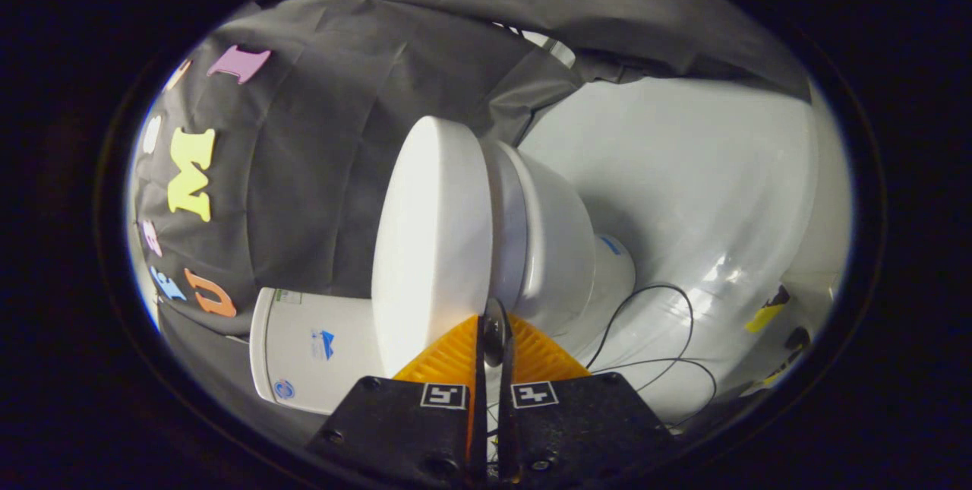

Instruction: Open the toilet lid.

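In the gripper view the whole scene is rolled on its side. The gripper (492,338) has its jaws drawn narrow, the orange fingers (448,357) nearly meeting with only a thin slit between them, and nothing is visibly clamped. Their tips sit right at the edge of the toilet lid (433,247), where it meets the seat; whether they touch it is unclear. The lid lies closed on the white bowl (558,247). The tank (311,349) stands behind, and black cables (668,323) trail across the pale floor (683,171)
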Tool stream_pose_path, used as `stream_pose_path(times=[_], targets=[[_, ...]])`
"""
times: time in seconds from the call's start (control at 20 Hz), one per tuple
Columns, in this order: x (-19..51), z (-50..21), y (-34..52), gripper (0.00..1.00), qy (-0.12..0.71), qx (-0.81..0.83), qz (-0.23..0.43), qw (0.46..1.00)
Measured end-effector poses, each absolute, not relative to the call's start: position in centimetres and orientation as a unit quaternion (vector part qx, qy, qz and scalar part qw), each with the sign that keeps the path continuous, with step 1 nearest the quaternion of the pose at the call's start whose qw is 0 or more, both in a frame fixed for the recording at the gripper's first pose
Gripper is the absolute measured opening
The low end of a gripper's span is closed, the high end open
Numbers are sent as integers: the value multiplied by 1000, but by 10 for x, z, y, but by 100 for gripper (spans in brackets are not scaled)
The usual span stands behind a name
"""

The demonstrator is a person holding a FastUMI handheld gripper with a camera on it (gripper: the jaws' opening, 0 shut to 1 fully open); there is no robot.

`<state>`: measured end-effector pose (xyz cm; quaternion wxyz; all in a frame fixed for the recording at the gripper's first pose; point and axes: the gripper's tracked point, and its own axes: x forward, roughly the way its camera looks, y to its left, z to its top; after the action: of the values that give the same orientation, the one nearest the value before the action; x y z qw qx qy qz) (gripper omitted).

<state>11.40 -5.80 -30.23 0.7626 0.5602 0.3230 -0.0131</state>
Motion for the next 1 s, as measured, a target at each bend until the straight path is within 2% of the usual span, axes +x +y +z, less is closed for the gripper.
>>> stream_pose_path(times=[0.25,1.0], targets=[[115,-289,-60,5,307,561,-8,768],[118,-235,-53,4,274,521,9,809]])
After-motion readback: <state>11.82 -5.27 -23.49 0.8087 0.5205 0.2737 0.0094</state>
